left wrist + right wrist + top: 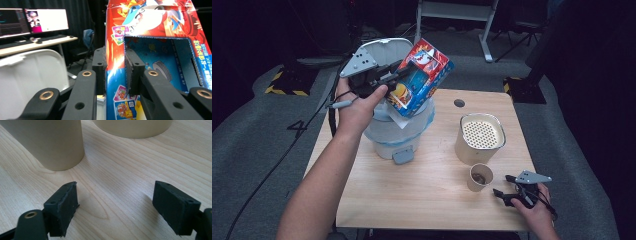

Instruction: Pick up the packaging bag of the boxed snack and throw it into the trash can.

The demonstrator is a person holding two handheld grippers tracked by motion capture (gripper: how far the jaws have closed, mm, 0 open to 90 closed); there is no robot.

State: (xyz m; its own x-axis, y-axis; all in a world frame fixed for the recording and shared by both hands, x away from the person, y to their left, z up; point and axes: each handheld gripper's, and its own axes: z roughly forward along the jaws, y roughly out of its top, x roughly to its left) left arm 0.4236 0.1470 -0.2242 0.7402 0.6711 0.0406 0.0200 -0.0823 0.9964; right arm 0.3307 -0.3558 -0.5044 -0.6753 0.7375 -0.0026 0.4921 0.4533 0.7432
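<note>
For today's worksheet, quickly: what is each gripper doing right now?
Left gripper: closed on the colourful box, over the bin.
Right gripper: open, empty, on the table.

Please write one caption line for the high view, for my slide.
Left gripper holds a colourful cardboard box over the open white pedal bin; right gripper rests open beside a small paper cup.

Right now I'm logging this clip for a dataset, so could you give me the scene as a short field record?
left gripper: shut on the colourful carton, held tilted above the bin
bin: white, lid open, lined with a bag
right gripper: open, low over the table
paper cup: upright beside the right gripper
perforated-top container: behind the cup
</note>
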